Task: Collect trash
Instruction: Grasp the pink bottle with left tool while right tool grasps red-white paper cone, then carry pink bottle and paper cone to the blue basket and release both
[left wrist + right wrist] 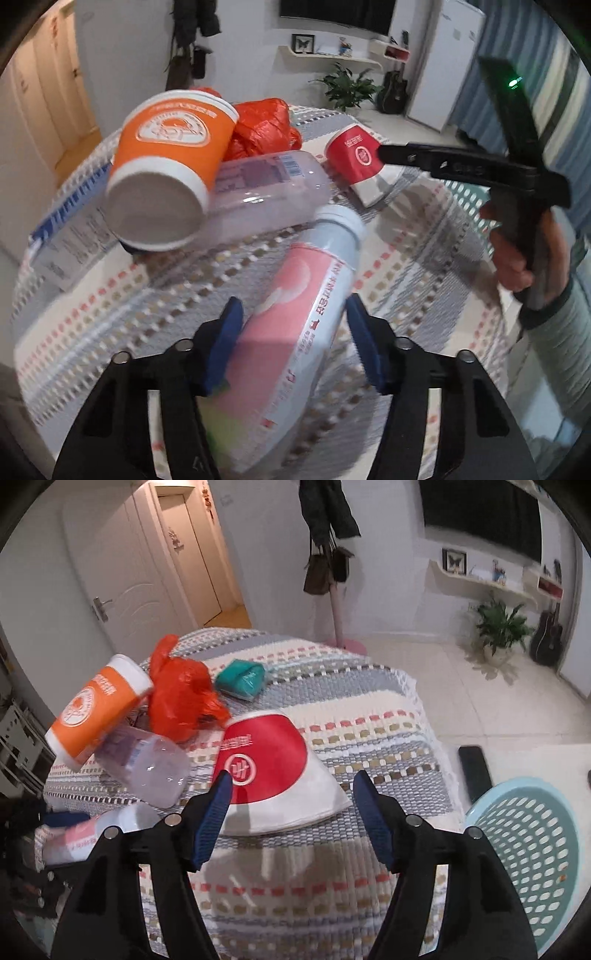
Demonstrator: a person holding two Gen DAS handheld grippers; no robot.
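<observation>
Blurring hides the pink-labelled plastic bottle [295, 332] base between the left tongs [293, 343], seemingly gripped; the right tongs [291, 805] gape wide, holding nothing, around the flattened red-and-white paper cup [273, 771].

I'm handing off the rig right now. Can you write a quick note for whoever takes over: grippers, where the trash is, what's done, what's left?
Left gripper: fingers around the pink bottle; a gap shows at one pad, so grip unconfirmed.
Right gripper: open, empty, at the flattened red cup.
On the table: orange cup propped on the clear bottle, orange bag, teal packet.
Blue basket sits at the right; no trash visible in it.
Left: everything.
</observation>
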